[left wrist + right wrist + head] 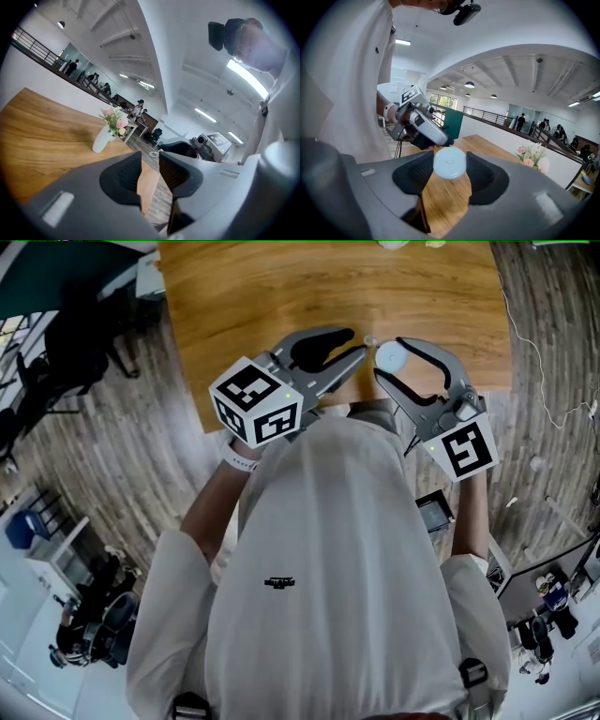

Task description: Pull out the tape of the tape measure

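The tape measure (pixel 391 355) is a small round pale-blue case, held up above the near edge of the wooden table (pixel 281 296). My right gripper (pixel 389 358) is shut on it, one pad pressing each side of the case (pixel 449 163). No tape shows drawn out of it. My left gripper (pixel 358 341) points at the case from the left, its tips a short way off. In the left gripper view its jaws (pixel 150 161) stand a little apart with nothing between them. In the right gripper view the left gripper (pixel 443 140) sits just behind the case.
A white vase of pink flowers (pixel 104 136) stands at the table's far end, also seen in the right gripper view (pixel 532 157). The person's white-shirted torso (pixel 328 549) fills the near side. Wood-look floor surrounds the table, with desks and people in the distance.
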`<action>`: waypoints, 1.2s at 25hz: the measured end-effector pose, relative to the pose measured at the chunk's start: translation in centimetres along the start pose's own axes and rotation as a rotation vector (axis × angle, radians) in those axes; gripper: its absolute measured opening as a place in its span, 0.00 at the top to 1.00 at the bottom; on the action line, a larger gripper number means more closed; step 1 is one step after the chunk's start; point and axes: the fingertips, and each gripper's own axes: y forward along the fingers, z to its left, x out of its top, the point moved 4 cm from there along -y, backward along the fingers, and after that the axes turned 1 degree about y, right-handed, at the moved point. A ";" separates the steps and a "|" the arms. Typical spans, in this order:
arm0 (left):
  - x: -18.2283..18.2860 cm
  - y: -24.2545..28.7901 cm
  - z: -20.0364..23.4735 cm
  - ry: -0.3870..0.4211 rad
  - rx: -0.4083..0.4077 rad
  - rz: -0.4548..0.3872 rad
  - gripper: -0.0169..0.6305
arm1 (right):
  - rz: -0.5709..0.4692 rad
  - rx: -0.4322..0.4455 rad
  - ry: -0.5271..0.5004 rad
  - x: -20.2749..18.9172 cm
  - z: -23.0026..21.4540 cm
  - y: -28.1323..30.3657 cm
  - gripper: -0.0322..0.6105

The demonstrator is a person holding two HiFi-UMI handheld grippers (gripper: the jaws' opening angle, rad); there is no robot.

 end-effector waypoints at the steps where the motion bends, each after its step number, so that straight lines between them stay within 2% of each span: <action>1: 0.1 -0.1 -0.1 -0.007 -0.023 -0.004 0.80 | 0.001 0.008 0.003 0.2 0.3 0.0 0.60; 6: 0.5 -0.3 -1.3 -0.035 -0.132 -0.019 0.81 | 0.002 0.045 -0.013 0.9 1.7 0.0 0.60; 11: 0.5 -0.7 -1.5 -0.041 -0.158 -0.012 0.81 | -0.002 0.051 -0.017 1.2 2.1 0.1 0.60; 15: 0.3 -1.1 -1.7 -0.072 -0.190 -0.026 0.85 | -0.001 0.049 -0.023 1.3 2.5 0.1 0.60; 16: 0.4 -1.3 -1.7 -0.077 -0.192 -0.033 0.90 | 0.004 0.046 -0.024 1.2 2.6 0.1 0.60; 19: 0.5 -1.6 -1.8 -0.066 -0.196 -0.032 0.94 | 0.012 0.033 -0.027 1.1 2.8 0.1 0.60; 25: 0.5 -1.5 -2.3 -0.047 -0.201 -0.040 0.94 | 0.020 0.012 -0.025 1.0 2.9 0.1 0.60; 30: 0.6 -2.0 -1.3 -0.076 -0.134 -0.052 0.94 | 0.036 -0.007 -0.025 1.1 2.5 0.2 0.60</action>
